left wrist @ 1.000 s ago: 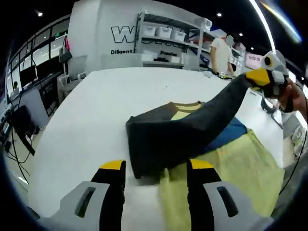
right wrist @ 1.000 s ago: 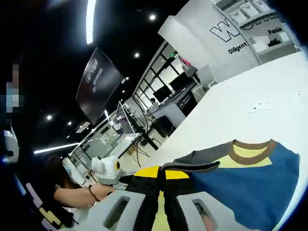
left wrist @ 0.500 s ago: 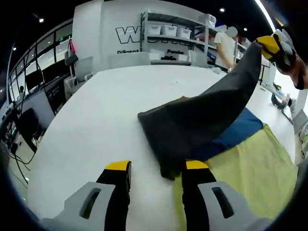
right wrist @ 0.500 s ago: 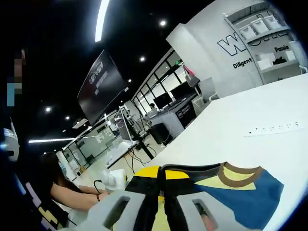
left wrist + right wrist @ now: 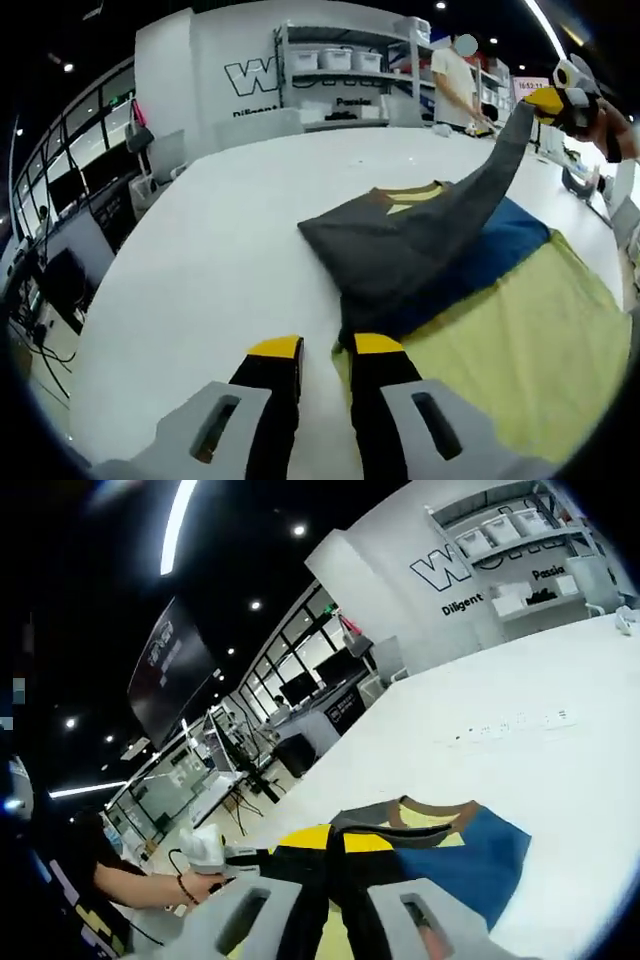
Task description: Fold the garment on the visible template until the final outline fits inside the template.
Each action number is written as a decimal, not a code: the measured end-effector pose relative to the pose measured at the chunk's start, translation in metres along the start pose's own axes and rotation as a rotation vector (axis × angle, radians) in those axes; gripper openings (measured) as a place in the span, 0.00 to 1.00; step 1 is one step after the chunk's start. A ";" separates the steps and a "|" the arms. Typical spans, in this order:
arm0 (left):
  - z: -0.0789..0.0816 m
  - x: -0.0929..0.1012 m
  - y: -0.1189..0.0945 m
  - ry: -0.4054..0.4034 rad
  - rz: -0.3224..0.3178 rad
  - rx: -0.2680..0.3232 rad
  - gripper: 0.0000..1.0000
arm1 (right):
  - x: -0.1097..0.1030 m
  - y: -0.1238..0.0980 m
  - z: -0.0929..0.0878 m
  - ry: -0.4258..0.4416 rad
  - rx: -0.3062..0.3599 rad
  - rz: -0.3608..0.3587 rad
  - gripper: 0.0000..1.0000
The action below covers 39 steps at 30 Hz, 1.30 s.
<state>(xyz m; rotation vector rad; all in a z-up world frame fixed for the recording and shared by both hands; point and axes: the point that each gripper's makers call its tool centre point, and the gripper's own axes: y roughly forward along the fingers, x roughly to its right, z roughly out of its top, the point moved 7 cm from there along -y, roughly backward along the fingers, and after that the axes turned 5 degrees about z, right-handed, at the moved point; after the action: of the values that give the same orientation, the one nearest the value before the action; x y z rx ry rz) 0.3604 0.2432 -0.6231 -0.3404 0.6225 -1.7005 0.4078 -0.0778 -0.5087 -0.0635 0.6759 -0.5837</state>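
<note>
Right gripper (image 5: 335, 842), jaws clamped on the garment's (image 5: 440, 250) dark sleeve (image 5: 480, 195), lifts it for folding; left gripper (image 5: 326, 348), slightly parted, grips nothing.

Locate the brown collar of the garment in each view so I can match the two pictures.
Left gripper view: the brown collar sits just above centre, at the far end of the garment, beside the lifted dark grey sleeve.
Right gripper view: the collar lies low, right of centre, just above the right gripper.
Shared landmark: the white table.
</note>
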 end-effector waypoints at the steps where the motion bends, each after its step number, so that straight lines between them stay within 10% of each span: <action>1: 0.000 0.001 0.000 0.001 -0.004 0.003 0.10 | 0.004 -0.003 -0.004 -0.002 -0.025 -0.014 0.00; 14: 0.002 0.008 -0.002 0.130 0.002 0.019 0.00 | 0.039 -0.019 -0.068 -0.017 -0.300 -0.167 0.00; 31: -0.001 0.009 -0.003 0.224 -0.047 -0.009 0.04 | 0.050 -0.027 -0.108 -0.009 -0.481 -0.287 0.00; 33: 0.001 0.011 -0.008 0.145 -0.164 -0.053 0.15 | 0.051 -0.028 -0.105 -0.004 -0.459 -0.272 0.00; 39: 0.023 -0.001 -0.014 0.003 -0.186 0.018 0.41 | 0.058 -0.030 -0.084 -0.005 -0.317 -0.291 0.12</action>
<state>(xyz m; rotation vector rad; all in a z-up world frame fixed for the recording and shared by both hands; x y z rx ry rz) 0.3616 0.2410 -0.5966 -0.3924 0.5919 -1.8834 0.3784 -0.1227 -0.6006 -0.4651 0.7559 -0.7508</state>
